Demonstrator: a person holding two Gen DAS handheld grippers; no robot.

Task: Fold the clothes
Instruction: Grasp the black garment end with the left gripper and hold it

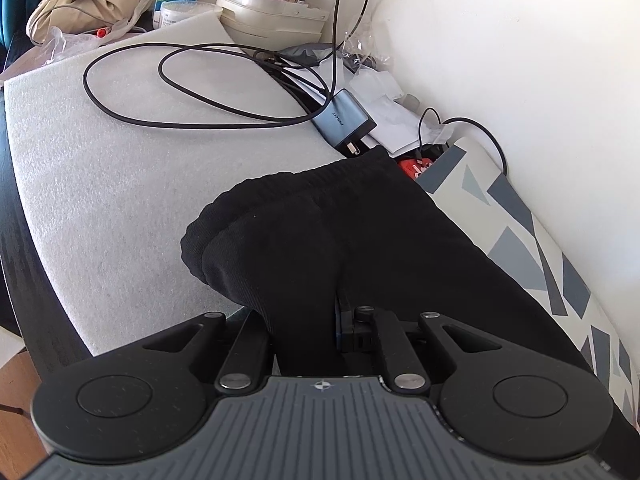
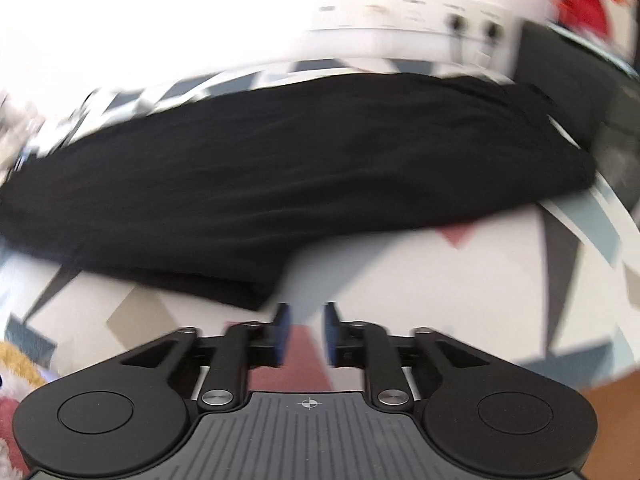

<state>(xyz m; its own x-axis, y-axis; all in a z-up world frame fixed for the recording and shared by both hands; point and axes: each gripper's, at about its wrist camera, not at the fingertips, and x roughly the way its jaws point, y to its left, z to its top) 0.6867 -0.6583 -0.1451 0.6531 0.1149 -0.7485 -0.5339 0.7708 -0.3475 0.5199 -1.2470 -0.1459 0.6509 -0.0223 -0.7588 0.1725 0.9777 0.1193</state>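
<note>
Two claws are seen, one in each wrist view. The left claw point(image 1: 320, 320) is pressed together on the black garment point(image 1: 340, 248), and a fold of the cloth is pinched between its fingers, so that most of the fingers are hidden by the fabric. From this claw the garment is stretched away towards its ribbed hem point(image 1: 304, 178), which is laid on the white foam sheet point(image 1: 120, 160). The right side of the garment is spread over the patterned cloth point(image 1: 532, 248) with grey triangles, which lies along the white wall point(image 1: 520, 40). Beyond the hem, a grey charger point(image 1: 344, 118) and a looped black cable point(image 1: 180, 92) are placed on the foam sheet.

The right claw point(image 2: 307, 334) is held a little open, with a clear gap between its blue pads point(image 2: 282, 332), and nothing is held between them. In this blurred view the same garment is seen lying across the patterned cloth on the desk, and its near edge is close to the left pad, but whether it is touched cannot be told.
</note>
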